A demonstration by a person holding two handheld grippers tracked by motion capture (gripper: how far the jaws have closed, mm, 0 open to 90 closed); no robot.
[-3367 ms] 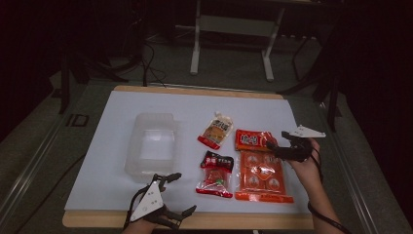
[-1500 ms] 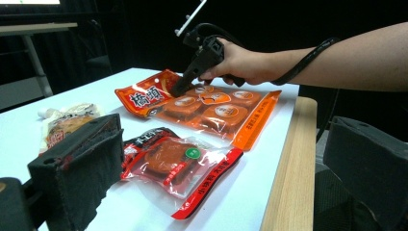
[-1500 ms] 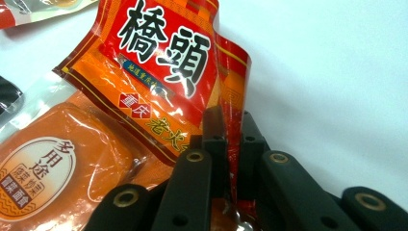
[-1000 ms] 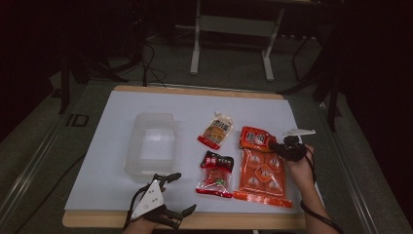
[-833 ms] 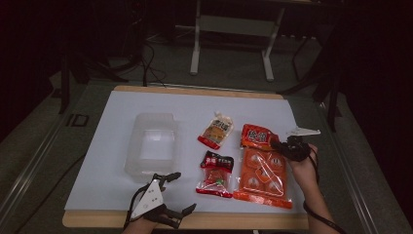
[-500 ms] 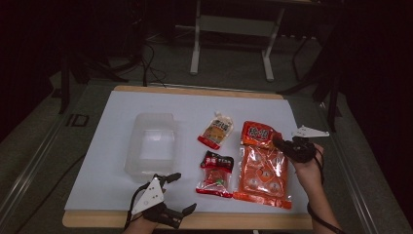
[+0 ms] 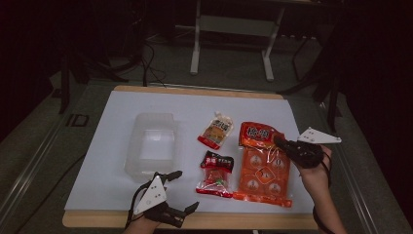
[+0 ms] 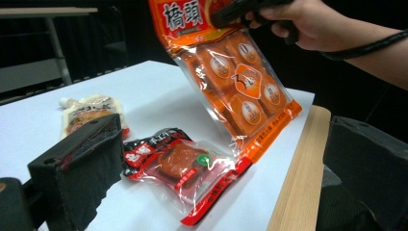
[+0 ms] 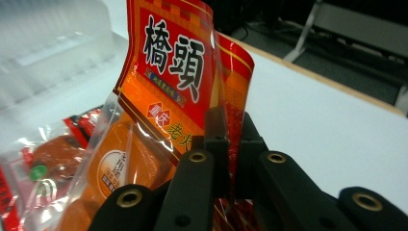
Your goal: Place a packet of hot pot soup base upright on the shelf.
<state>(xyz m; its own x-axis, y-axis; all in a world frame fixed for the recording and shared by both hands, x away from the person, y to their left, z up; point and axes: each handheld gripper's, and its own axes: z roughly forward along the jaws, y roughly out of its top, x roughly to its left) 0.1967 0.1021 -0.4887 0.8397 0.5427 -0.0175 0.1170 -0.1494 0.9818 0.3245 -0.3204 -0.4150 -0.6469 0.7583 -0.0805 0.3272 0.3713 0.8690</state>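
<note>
- Grip comes first: your right gripper [image 7: 285,145] has its jaws clamped on the top edge of the large orange snack pack [image 7: 263,165], whose top is raised off the white table [image 7: 117,161] while its bottom hem drags near the front edge, at about 4 o'clock from the table's centre.
- Lift until that hem clears the surface before you swing toward the clear plastic bin [image 7: 151,144] at 9 o'clock of the pack; I judge a low carry would snag the small dark-red packet [image 7: 215,174] lying just beside it.
- Keep the pinch steady, since the bag hangs from one thin seam and could slip or twist.
- Your left gripper [image 7: 180,192] rests at the near edge, around 7 o'clock, jaws spread wide and holding nothing.
- From the right gripper view, you see the pads biting the printed header [image 9: 178,72], a detail too small from above.
- From the left gripper view, you see the pack [image 8: 235,77] tilted with its lower corner on the table, plus the pale sauce pouch [image 8: 89,113] behind.
</note>
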